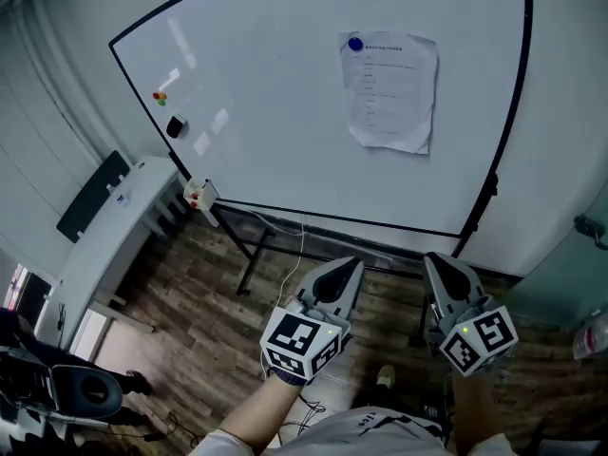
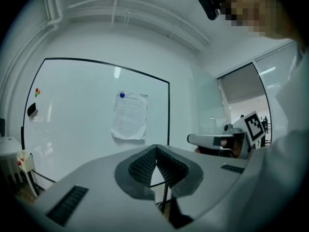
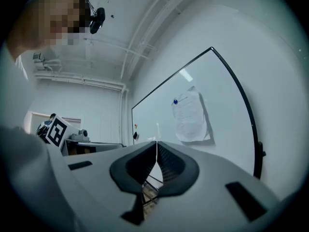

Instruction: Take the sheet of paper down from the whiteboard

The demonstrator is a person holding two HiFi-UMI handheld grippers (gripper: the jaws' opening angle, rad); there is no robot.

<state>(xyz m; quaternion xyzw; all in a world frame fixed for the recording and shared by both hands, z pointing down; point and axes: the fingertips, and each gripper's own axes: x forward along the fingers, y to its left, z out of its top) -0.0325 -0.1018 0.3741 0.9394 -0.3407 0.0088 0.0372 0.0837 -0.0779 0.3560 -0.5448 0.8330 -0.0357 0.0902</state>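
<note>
Approach: open air lay btwn left gripper (image 1: 352,262), right gripper (image 1: 433,257) & whiteboard (image 1: 275,112).
Round sheet (image 1: 389,93): board was bare; blue magnet (image 1: 355,44) sat on top corner.
Below: stand legs (image 1: 255,255) under board.
Left: desk (image 1: 114,226), well apart.

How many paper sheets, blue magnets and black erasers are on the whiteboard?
White printed sheet of paper: 1
Blue round magnet: 1
Black block-shaped eraser: 1
Total: 3
</note>
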